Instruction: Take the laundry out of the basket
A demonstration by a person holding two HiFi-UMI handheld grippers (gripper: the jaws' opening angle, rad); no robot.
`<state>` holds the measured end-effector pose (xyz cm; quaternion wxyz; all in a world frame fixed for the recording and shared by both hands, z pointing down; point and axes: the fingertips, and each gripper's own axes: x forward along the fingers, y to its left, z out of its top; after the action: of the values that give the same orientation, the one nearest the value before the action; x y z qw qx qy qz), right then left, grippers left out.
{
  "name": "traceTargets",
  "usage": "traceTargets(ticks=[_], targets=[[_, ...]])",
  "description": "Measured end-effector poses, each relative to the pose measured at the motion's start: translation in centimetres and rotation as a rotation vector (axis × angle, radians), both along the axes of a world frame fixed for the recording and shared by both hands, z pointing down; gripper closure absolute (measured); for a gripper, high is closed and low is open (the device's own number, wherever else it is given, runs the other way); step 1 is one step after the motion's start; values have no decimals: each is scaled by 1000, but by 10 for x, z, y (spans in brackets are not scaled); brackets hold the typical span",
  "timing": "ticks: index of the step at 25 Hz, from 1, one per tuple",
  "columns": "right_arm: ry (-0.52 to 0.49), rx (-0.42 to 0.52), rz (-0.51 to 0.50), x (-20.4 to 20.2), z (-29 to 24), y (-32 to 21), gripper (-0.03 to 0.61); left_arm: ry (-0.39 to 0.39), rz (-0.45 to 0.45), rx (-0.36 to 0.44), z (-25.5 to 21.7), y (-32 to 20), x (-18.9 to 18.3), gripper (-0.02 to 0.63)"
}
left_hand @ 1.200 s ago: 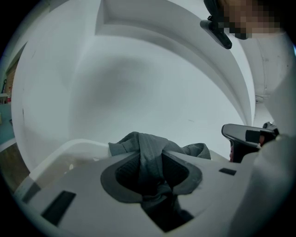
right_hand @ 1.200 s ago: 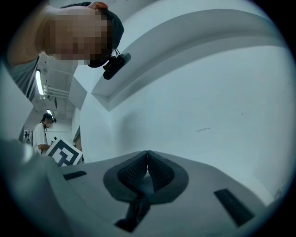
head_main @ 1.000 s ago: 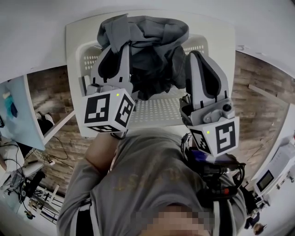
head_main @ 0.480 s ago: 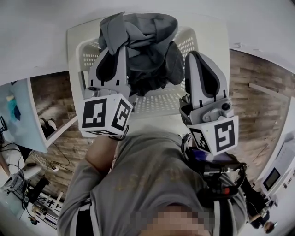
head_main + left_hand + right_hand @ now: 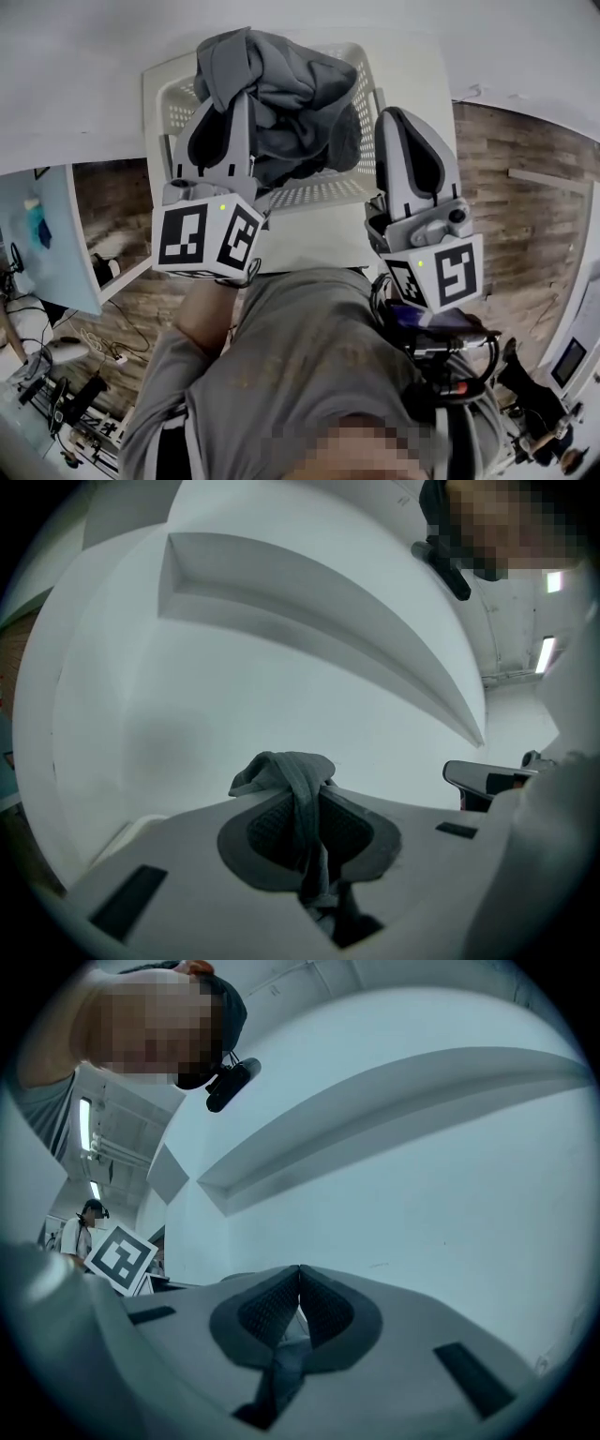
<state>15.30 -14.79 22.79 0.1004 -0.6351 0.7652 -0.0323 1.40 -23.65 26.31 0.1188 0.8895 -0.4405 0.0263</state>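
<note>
- Head view: grey laundry [image 5: 291,103] hangs bunched over the white basket [image 5: 169,94].
- Left gripper [image 5: 305,794] jaws, having just been closing, clamp a fold of it.
- Right gripper [image 5: 299,1279] jaws are pressed together, beside the bundle.

We count one table [image 5: 319,246], one white basket [image 5: 159,89], one grey bundle of laundry [image 5: 281,94] and two tongs — the left tongs [image 5: 230,101] and the right tongs [image 5: 398,117].
</note>
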Motion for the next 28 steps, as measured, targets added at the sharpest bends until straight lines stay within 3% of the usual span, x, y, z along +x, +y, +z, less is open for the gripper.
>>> traceTargets(ticks=[9,28], targets=[[-14,85,-4,3,-28,51,571,-10,3,92,-40,50,0,560],[-30,202,-72,2,-61,124,571,-5,-102,332,-154,104,-25,561]])
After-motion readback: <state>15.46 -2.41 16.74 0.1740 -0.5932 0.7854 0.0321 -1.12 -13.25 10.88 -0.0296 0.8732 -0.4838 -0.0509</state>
